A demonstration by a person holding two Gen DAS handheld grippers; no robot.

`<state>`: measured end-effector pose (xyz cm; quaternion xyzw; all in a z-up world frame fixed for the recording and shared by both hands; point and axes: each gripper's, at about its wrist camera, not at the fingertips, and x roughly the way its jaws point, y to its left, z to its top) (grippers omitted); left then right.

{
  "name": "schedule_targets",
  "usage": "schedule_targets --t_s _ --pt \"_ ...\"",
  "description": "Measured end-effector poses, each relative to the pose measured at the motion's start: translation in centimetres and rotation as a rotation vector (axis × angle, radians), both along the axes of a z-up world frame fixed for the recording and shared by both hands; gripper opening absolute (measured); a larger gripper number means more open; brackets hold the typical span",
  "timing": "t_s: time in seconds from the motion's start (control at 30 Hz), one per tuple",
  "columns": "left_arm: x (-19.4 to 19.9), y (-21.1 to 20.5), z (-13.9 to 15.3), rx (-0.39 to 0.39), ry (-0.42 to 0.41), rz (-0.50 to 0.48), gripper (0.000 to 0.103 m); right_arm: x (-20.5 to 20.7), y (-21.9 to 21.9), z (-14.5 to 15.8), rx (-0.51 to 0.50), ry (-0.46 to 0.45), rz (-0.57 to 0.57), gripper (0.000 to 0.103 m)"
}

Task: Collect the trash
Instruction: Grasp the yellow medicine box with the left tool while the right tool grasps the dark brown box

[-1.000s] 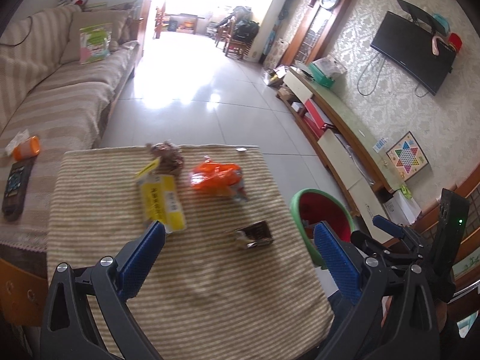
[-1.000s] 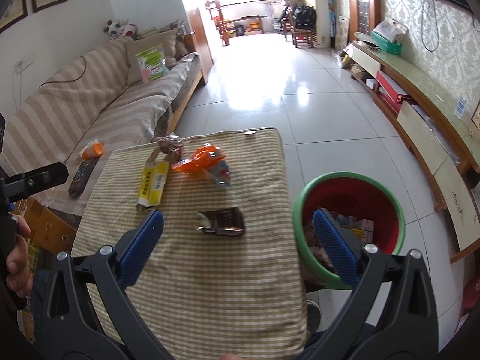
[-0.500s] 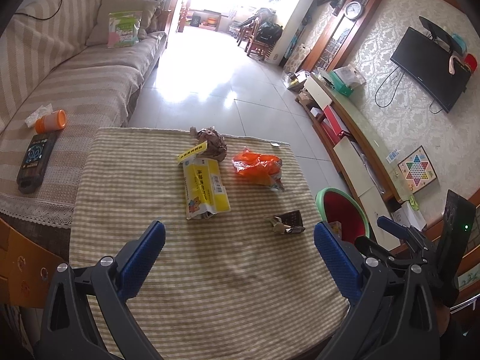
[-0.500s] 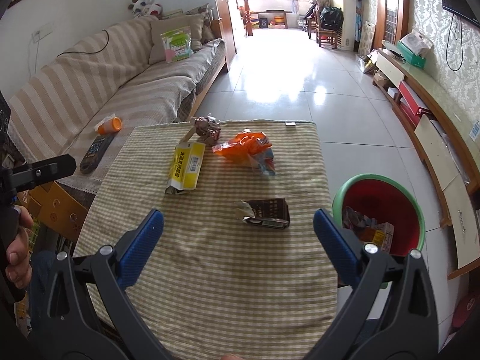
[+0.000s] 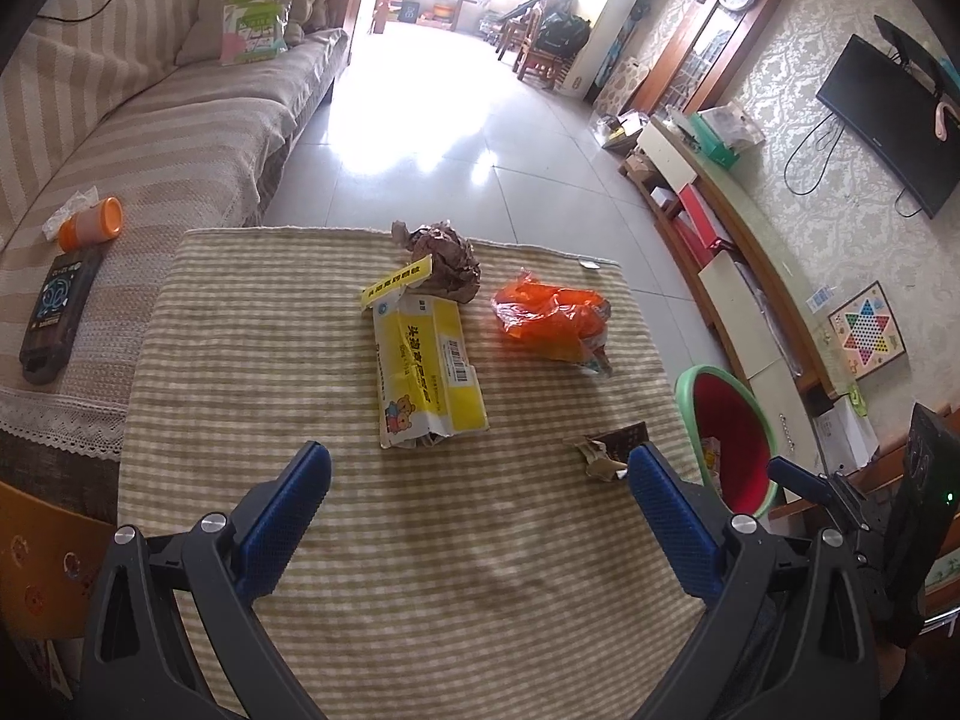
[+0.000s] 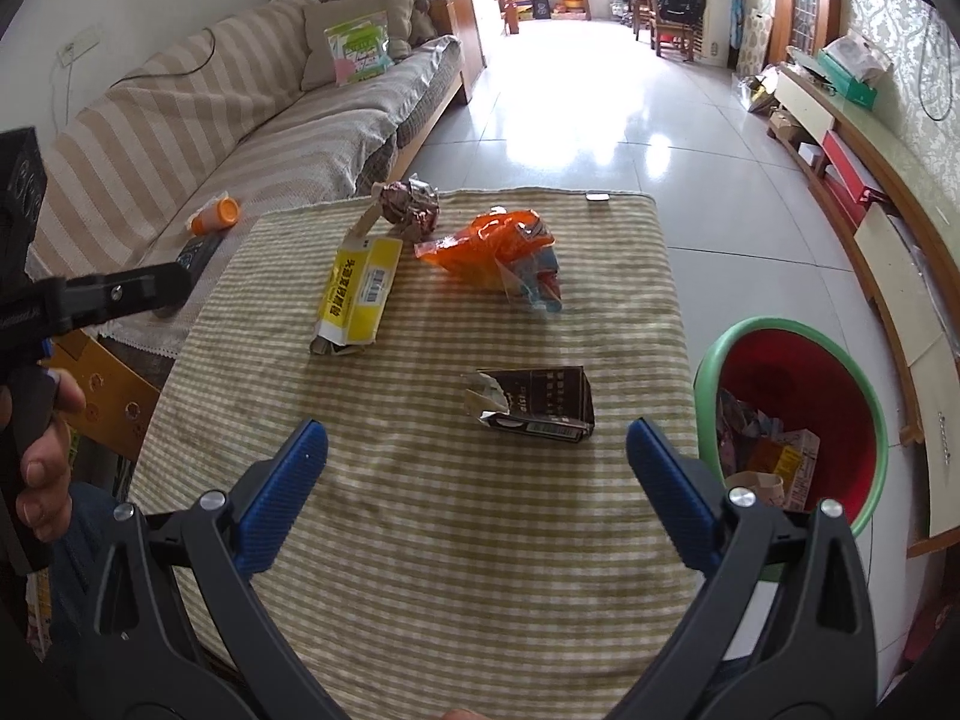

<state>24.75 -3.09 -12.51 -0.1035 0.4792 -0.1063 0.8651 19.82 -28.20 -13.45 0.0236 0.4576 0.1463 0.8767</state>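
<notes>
While nothing sits between its blue pads, left gripper [image 5: 477, 483] hangs released over the near half of the surface [image 5: 252, 324], probably poised to pick. Ahead: yellow carton [image 5: 427, 369] flat mid-cloth, crumpled brown paper [image 5: 445, 258] touching its far flap, orange bag [image 5: 549, 315] just to the right, dark box [image 5: 618, 447] near the right pad. Red bin [image 5: 729, 438] on the floor beside the right edge, handy for drops. Striped sofa left, remote and orange cup upon it.

From the right wrist: right gripper [image 6: 477, 471] likewise spread and empty, aimed at the dark box [image 6: 534, 405], nearest the red bin [image 6: 792, 408], which already holds scraps. Striped cloth surface [image 6: 420, 528]; glossy tiled floor beyond; low cabinet along the right wall.
</notes>
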Motion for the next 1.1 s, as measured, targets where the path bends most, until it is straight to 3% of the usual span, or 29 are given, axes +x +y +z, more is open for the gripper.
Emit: schedule_targets --t_s 0.53,0.8,1.1 --pt "8.3 -2.4 -7.9 0.068 0.128 0.031 0.094 5.8 1.6 -6.0 -0.136 0.014 0.267 0.098" --pt "12.1 -3.8 -11.9 0.196 0.207 0.056 0.086 6.5 3.1 -8.2 -0.17 0.015 0.456 0.098" --pt "13.2 -3.7 -13.4 0.249 0.208 0.091 0.074 7.4 1.9 -9.8 -0.152 0.014 0.446 0.098"
